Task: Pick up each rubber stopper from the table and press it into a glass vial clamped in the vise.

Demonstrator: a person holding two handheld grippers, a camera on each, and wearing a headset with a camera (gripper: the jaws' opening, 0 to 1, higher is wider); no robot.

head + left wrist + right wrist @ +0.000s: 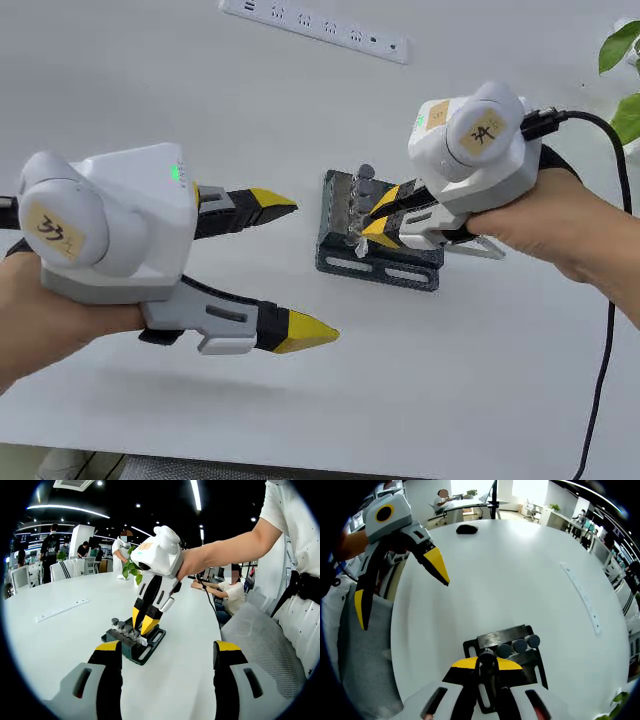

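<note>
A dark grey vise (385,268) stands mid-table with a row of glass vials clamped in it. Three vials (520,645) carry grey rubber stoppers. My right gripper (365,228) points down at the near end of the row. Its yellow-tipped jaws are shut on a rubber stopper (486,654) sitting on top of a clear vial (143,641). My left gripper (300,265) hovers left of the vise, open, with nothing between its jaws. In the left gripper view, the left gripper (165,652) faces the vise (132,652) and the right gripper (142,625).
A white power strip (315,25) lies at the table's far edge. A black cable (605,330) trails from the right gripper across the table. Green plant leaves (620,50) hang at the right edge. A small black object (466,528) lies far across the table.
</note>
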